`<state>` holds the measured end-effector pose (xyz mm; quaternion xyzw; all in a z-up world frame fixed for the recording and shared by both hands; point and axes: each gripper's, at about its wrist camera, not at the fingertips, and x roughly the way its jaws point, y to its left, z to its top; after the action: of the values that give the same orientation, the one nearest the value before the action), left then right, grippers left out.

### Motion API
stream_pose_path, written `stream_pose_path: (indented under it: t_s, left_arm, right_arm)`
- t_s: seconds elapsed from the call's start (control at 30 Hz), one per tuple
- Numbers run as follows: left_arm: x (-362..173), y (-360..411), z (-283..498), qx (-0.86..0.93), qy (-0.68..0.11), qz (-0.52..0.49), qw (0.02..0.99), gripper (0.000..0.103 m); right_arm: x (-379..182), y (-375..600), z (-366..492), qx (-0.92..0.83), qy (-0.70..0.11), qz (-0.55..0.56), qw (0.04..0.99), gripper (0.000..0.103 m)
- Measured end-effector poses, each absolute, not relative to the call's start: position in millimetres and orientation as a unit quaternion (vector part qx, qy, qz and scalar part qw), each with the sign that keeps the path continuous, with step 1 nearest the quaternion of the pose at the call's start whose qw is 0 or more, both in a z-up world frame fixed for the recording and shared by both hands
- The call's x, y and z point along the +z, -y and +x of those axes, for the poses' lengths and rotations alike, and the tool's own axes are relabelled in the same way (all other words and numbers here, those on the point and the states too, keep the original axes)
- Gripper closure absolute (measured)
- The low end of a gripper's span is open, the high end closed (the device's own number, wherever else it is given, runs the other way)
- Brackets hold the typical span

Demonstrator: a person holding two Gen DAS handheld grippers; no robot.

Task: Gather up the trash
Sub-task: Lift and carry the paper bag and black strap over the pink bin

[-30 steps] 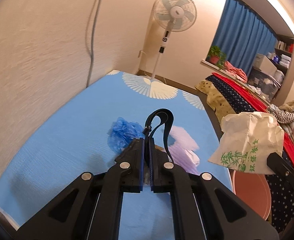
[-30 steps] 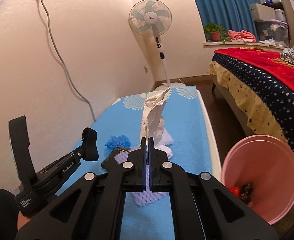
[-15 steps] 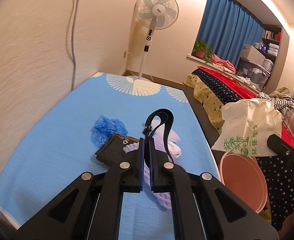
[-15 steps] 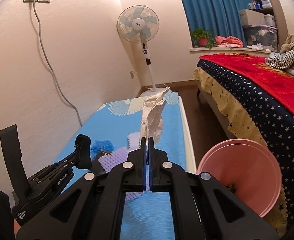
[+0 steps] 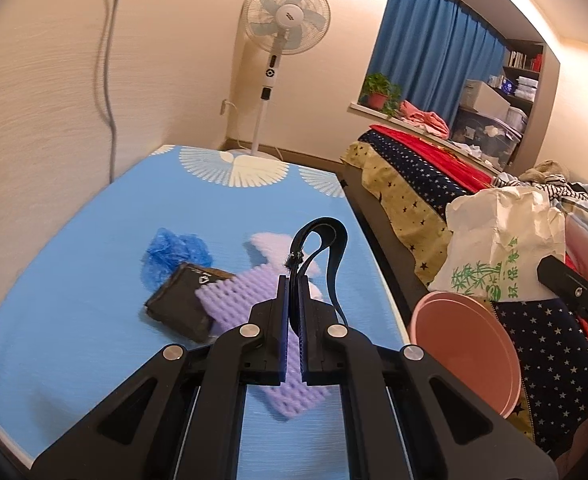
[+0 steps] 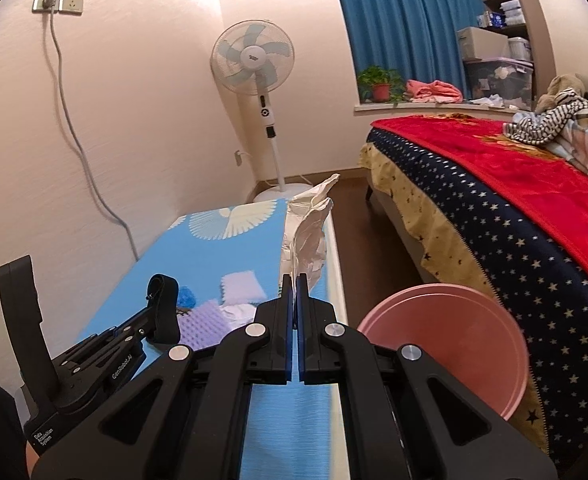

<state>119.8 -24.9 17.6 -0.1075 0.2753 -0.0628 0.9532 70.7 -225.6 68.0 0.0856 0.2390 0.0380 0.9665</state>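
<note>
Fingers of the left gripper [image 5: 292,280] pinch a black strap [image 5: 325,248], which loops up above the tips. Under it, on the blue mat [image 5: 74,280], lie a blue crumpled ball [image 5: 174,254], a black pouch [image 5: 184,304] and a purple foam sheet [image 5: 250,304]; the pouch touches the foam. A pink bucket [image 5: 465,348] stands just beside the mat, and a white bag [image 5: 501,248] hangs above it. From the other side, the right gripper [image 6: 295,280] is squeezed tight on that white bag [image 6: 307,232], which sticks up over the mat's edge. The left gripper [image 6: 156,306] shows low on the left with its strap. The pink bucket [image 6: 453,344] sits between the mat [image 6: 214,252] and the bed [image 6: 513,208]. A fan [image 6: 252,58] stands by the wall.
</note>
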Motion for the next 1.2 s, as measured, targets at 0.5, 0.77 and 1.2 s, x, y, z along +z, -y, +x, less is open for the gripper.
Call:
stream_pose_path:
  t_s: [0.5,0.77,1.2]
  left_arm:
    - [18.2,59.6,121.0,-0.099,-0.276,-0.097,0.951,0.099]
    - [17.0,73.6,123.1,-0.114,-0.277,-0.096,0.949,0.099]
    - [12.6,107.8,128.0,-0.151,-0.283,-0.089,0.943,0.099]
  right_arm:
    - [75.5,258.1,67.4,-0.011,-0.238,0.093,0.967,0.101]
    - [77.3,271.8,66.8,-0.037,-0.241,0.089,0.966,0.101]
    - [69.4,295.3,66.2,-0.097,-0.252,0.095,0.958,0.101]
